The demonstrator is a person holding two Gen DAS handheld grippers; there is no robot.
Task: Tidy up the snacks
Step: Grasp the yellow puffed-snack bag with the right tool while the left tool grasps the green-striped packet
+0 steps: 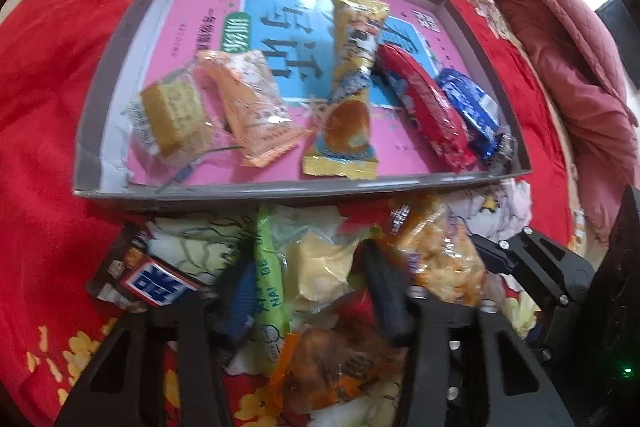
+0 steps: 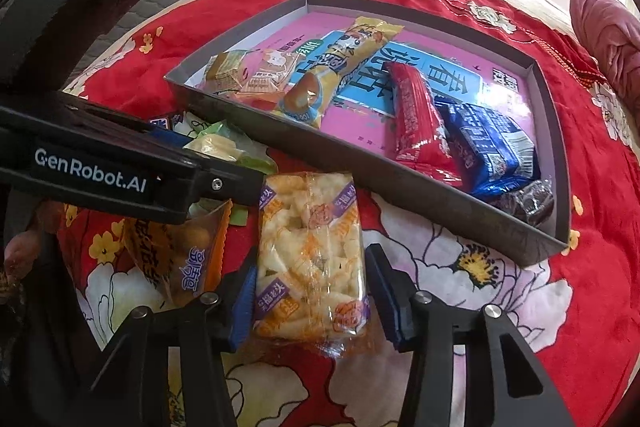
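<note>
Left wrist view
- Tray [image 1: 100, 99]: I count one shallow grey box with a pink printed floor, lying on the red floral cloth [image 1: 48, 59].
- Snacks in tray: I count five here, in a row: clear-wrapped yellow cake [image 1: 172, 115], orange packet [image 1: 256, 107], long yellow packet [image 1: 352, 83], red packet [image 1: 424, 107], blue packet [image 1: 468, 111].
- Loose snacks: I count five near the tray's front wall: dark bar [image 1: 152, 279], green-edged packet [image 1: 296, 267], orange bun packet [image 1: 340, 355], rice-cracker packet [image 1: 436, 255], and one pale wrapper I cannot identify.
- Left gripper [image 1: 304, 291]: fingers apart, straddling the green-edged packet; whether the pads touch it I cannot tell.
- Room: the pile crowds the front wall; bare cloth lies to the left.

Right wrist view
- Tray [image 2: 400, 183]: one, set diagonally; its near wall runs just beyond the loose pile.
- Snacks in tray: I count six: cake, orange packet, long yellow packet [image 2: 340, 67], red packet [image 2: 420, 123], blue packet [image 2: 488, 147], and a small dark wrapped piece [image 2: 528, 203] in the near right corner.
- Right gripper [image 2: 312, 291]: fingers wide apart on either side of the rice-cracker packet [image 2: 312, 259], which lies flat on the cloth; the left pad sits at its edge, the right pad stands clear.
- Left gripper [image 2: 224, 179]: crosses from the left, its tip over the green-edged packet.
- Room: the pink floor is bare toward the tray's far side; open cloth lies to my right.
</note>
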